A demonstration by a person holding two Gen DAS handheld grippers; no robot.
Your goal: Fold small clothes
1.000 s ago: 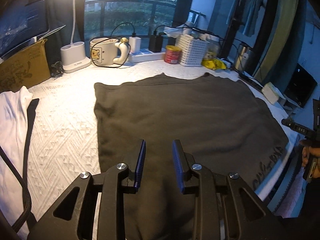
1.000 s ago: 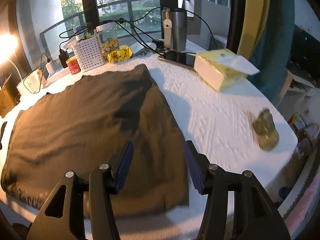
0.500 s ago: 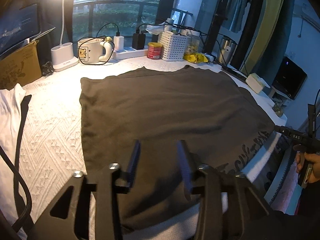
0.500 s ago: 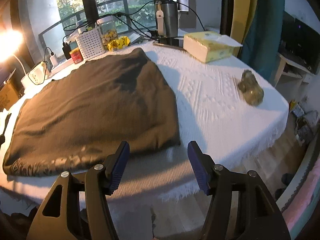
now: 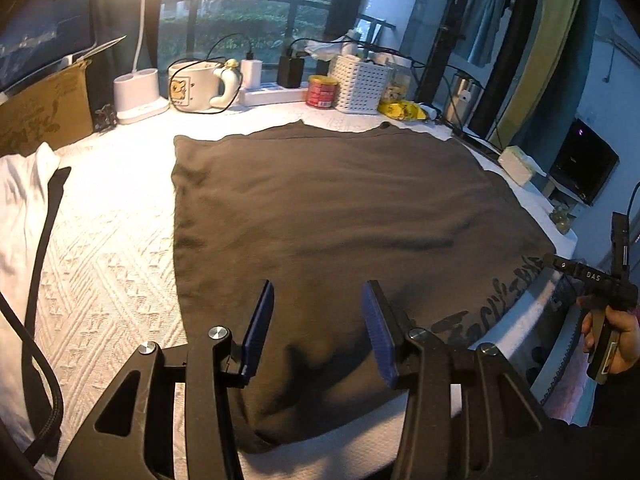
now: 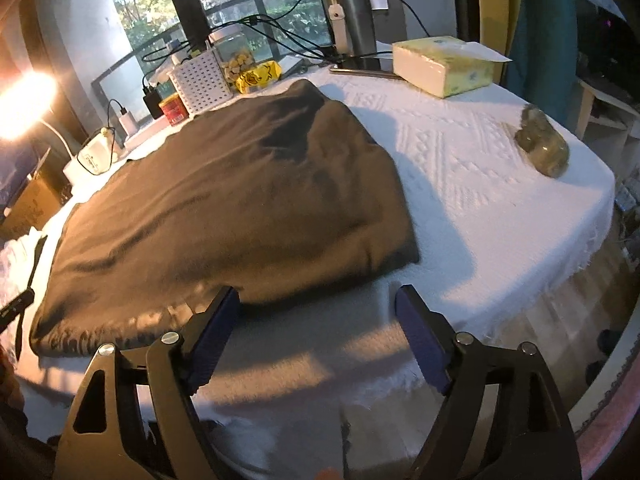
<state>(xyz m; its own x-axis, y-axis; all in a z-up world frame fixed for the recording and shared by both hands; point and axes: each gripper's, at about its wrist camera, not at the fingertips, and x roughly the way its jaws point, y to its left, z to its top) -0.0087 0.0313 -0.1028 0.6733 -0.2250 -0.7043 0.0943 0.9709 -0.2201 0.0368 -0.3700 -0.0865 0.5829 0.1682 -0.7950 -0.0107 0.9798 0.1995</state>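
One dark grey-brown soft cotton garment [image 5: 340, 216] lies flat on the white textured tablecloth [image 5: 104, 248], straight ahead of and partly under the left gripper [image 5: 318, 320], and ahead-left of the right gripper [image 6: 316, 328]; both grippers spread wide, holding nothing. Looks light, limp and non-slip, likely to drape and wrinkle, so pinch thin corners or hem on the near edge. Count: one dark garment, one white cloth [image 5: 20, 216] far left of the left tool, two grippers.
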